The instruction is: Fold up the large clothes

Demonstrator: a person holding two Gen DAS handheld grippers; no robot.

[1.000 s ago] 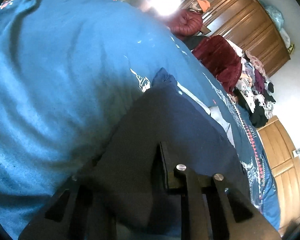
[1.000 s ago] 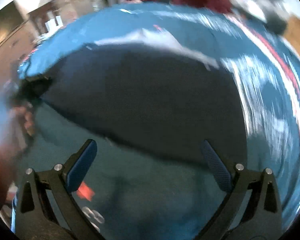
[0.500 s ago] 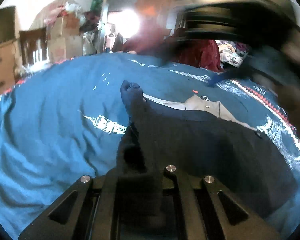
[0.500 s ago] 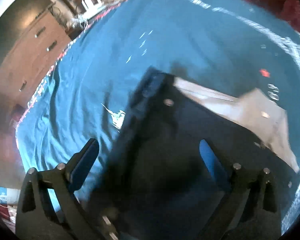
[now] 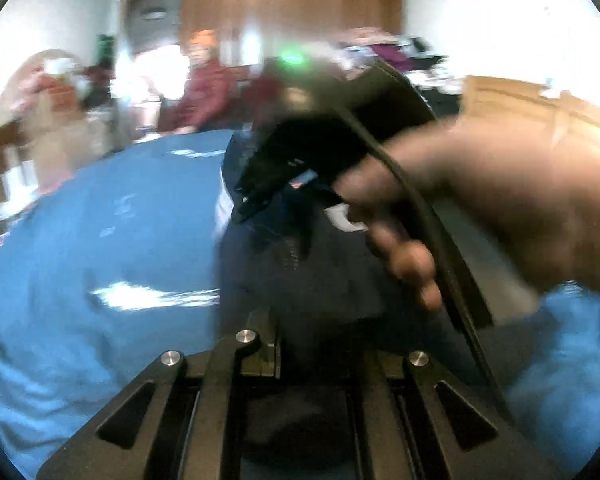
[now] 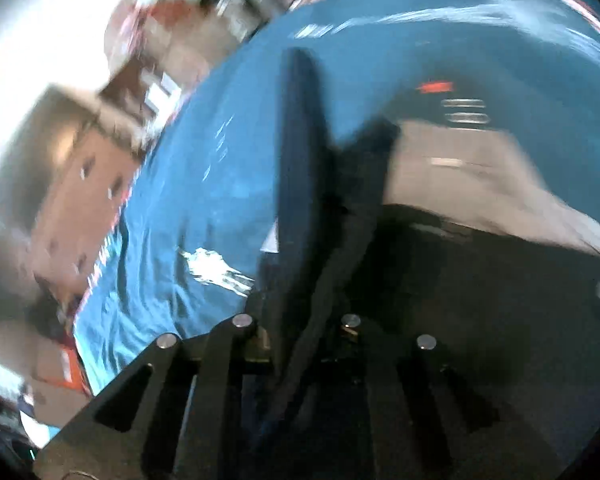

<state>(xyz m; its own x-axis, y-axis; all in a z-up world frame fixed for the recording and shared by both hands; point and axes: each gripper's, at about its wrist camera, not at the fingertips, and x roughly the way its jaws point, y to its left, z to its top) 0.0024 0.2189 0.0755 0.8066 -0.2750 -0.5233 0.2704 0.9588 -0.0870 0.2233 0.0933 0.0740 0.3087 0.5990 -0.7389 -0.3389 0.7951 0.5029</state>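
Gripping: my left gripper [image 5: 296,344] and right gripper [image 6: 300,332], both clamped on the dark navy cloth garment [image 5: 320,280], lifted above the blue patterned bedspread [image 5: 100,240], toward its middle.

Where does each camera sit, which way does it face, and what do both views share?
Left wrist: on the left gripper, facing along its fingers over the dark garment toward the wardrobe; the right gripper and the hand holding it show.
Right wrist: on the right gripper, looking down over the garment and blue bedspread toward a dresser; no body part is clear.
Shared: the garment, clamped in both grippers, and the bedspread.
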